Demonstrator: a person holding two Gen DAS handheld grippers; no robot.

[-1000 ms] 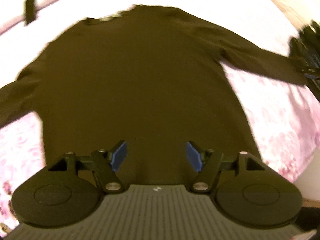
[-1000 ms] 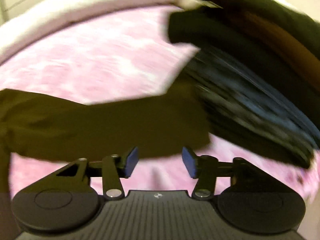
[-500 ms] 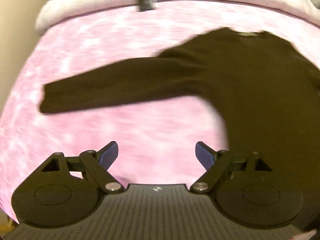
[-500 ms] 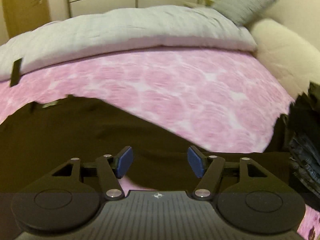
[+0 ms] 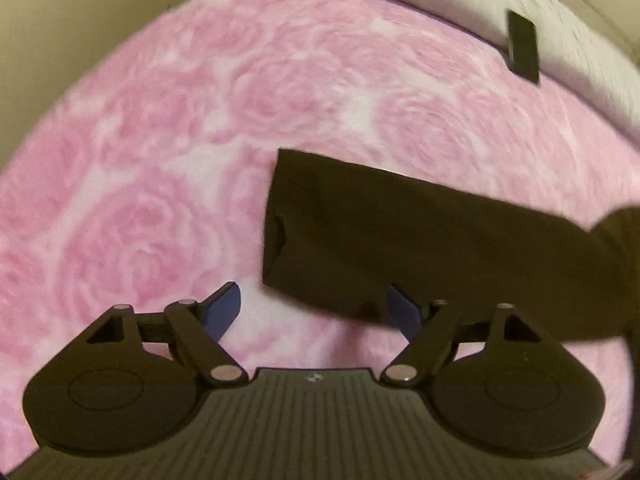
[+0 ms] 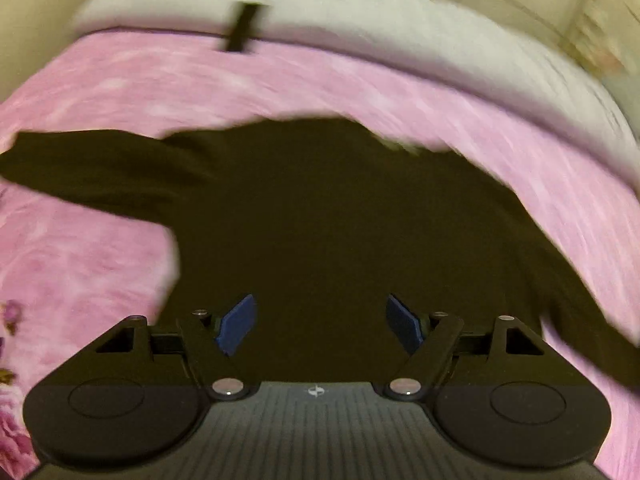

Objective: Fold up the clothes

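One dark sweater (image 6: pixel 340 220) lies spread flat on the pink blanket (image 5: pixel 140 180), ready for folding. The left gripper (image 5: pixel 316 312), wide open and empty, hovers by the sleeve (image 5: pixel 380 236) cuff at its 1 o'clock. The right gripper (image 6: pixel 320 322), equally open and empty, hangs over the sweater's body at 12 o'clock.

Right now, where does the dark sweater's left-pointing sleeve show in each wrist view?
Left wrist: the sleeve runs from the right edge to centre frame, its cuff end just above the open left gripper.
Right wrist: the sleeve reaches toward the left edge, upper left of the open right gripper.
Shared landmark: the black strip on the white bedding.
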